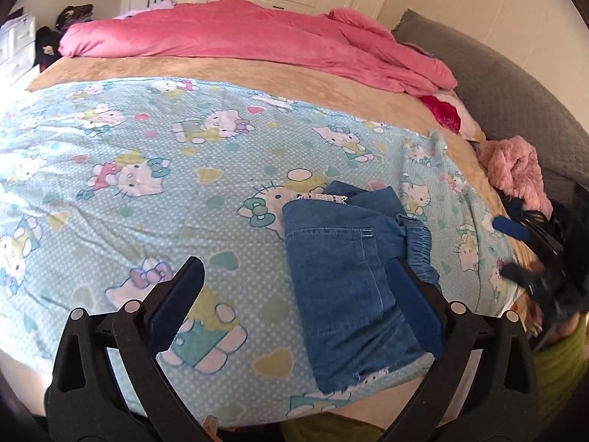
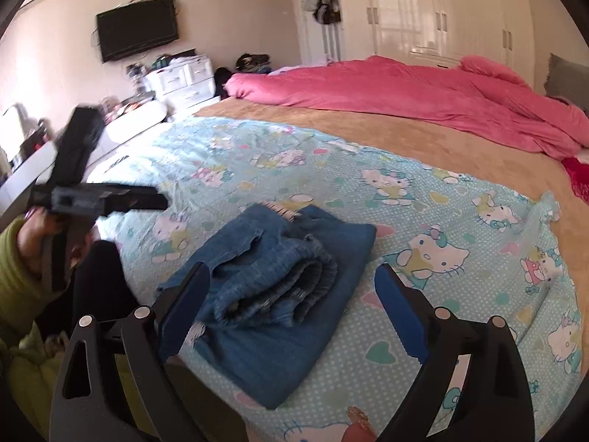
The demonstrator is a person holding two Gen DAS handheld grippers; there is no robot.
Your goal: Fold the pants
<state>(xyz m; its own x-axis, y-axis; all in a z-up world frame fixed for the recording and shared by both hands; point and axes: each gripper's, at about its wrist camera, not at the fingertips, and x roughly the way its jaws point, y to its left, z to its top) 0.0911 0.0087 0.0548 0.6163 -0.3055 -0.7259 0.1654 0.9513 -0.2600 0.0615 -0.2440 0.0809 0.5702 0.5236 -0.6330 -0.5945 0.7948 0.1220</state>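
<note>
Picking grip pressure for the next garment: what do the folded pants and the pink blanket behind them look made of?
The pants look like blue denim: matte woven surface, visible stitched seams, frayed whitish hem edges, a gathered waistband. The pink blanket looks like soft plush or fleece, with a faint sheen and rounded, puffy folds; the exact fibre cannot be told.

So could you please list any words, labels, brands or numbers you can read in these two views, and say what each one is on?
None can be read.
The cartoon-cat sheet carries pictures, hearts and dots only, no lettering.
The folded jeans show no readable tag.
The wall TV is dark, with no visible brand.
The items by the white drawers are too small and blurred to read.
</note>
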